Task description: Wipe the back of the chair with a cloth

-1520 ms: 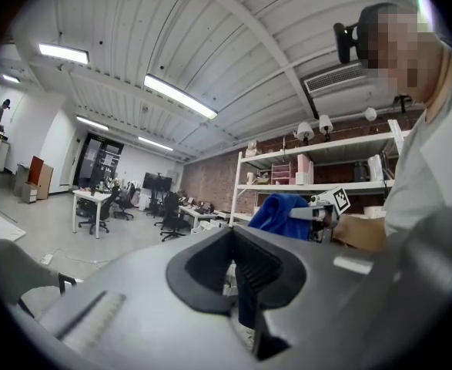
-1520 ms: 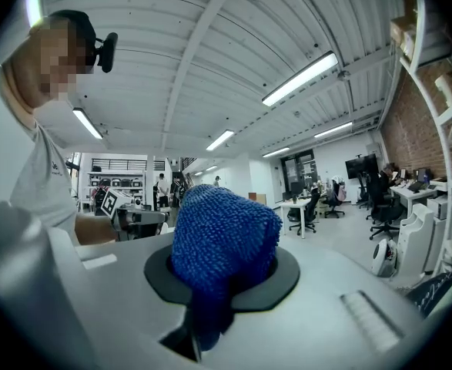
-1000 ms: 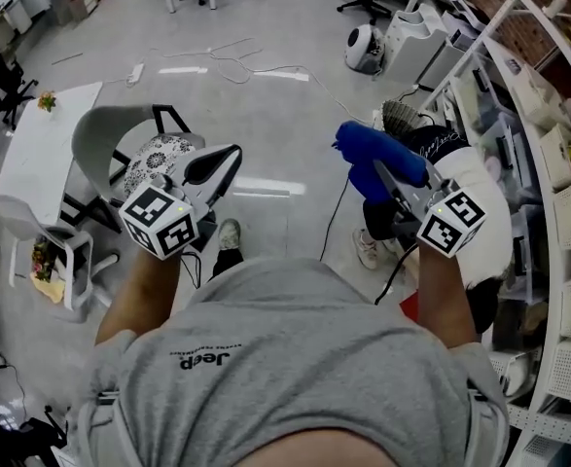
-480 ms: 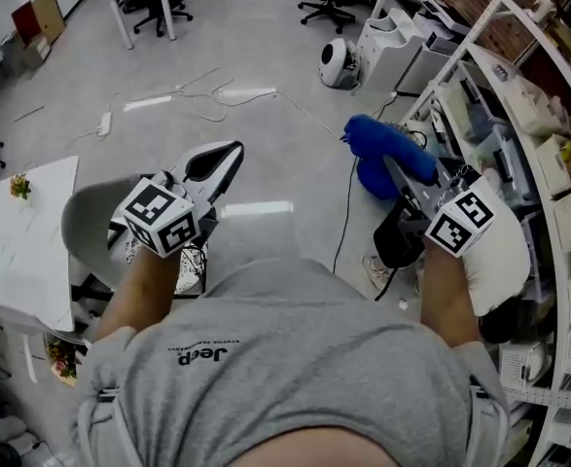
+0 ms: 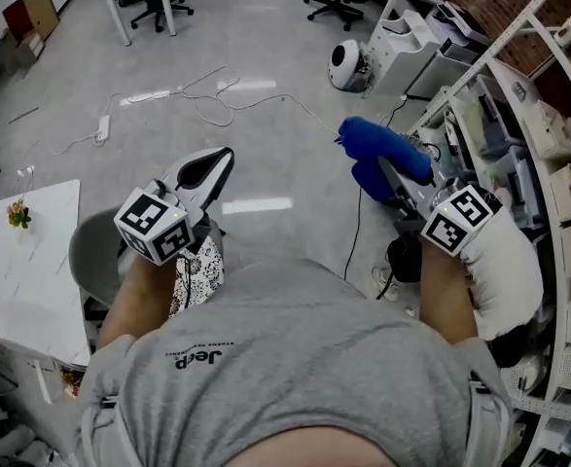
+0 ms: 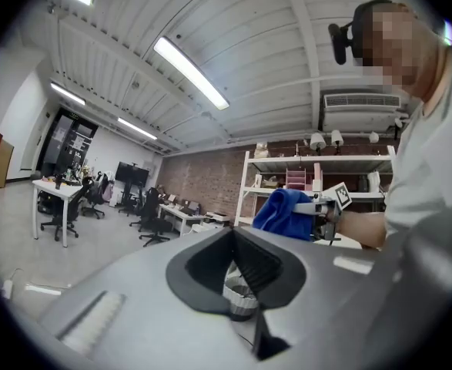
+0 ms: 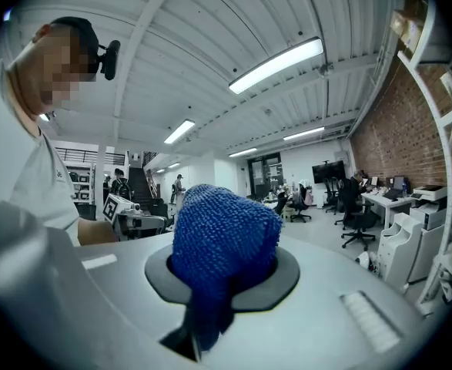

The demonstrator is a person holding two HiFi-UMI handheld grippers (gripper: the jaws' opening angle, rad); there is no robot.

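right gripper (image 5: pixel 387 175) was clamped on the blue cloth (image 5: pixel 377 142), its jaws pinched into the lower part of the bundle so that a fat wad stood out past the tips. its own view showed a knobbly, tufted weave, probably microfibre. i judged the cloth light, soft and limp. it would likely fold and drag rather than slide, and a loose corner could trail. the hold looked well placed, low on the bunch, with the free wad ready to serve as the wiping pad.

left gripper (image 5: pixel 217 163) had its jaws together with nothing between them, and was held up at the left, level with the other one.

the chair (image 5: pixel 95 256) sat down at the near left, below and just left of the left gripper. its grey curved shell was partly hidden by the person's arm, and a black-and-white patterned cushion (image 5: pixel 199 266) showed beside it. a white desk (image 5: pixel 32 261) stood just left of the chair. cloth and chair were well apart, so wiping had not begun.

the shell looked smooth and stiff, probably plastic, so the cloth should glide over it easily. the chair seemed light and might shift or turn under a push. the empty gripper could steady it at the top edge of the back, where the rim gives something to pinch.
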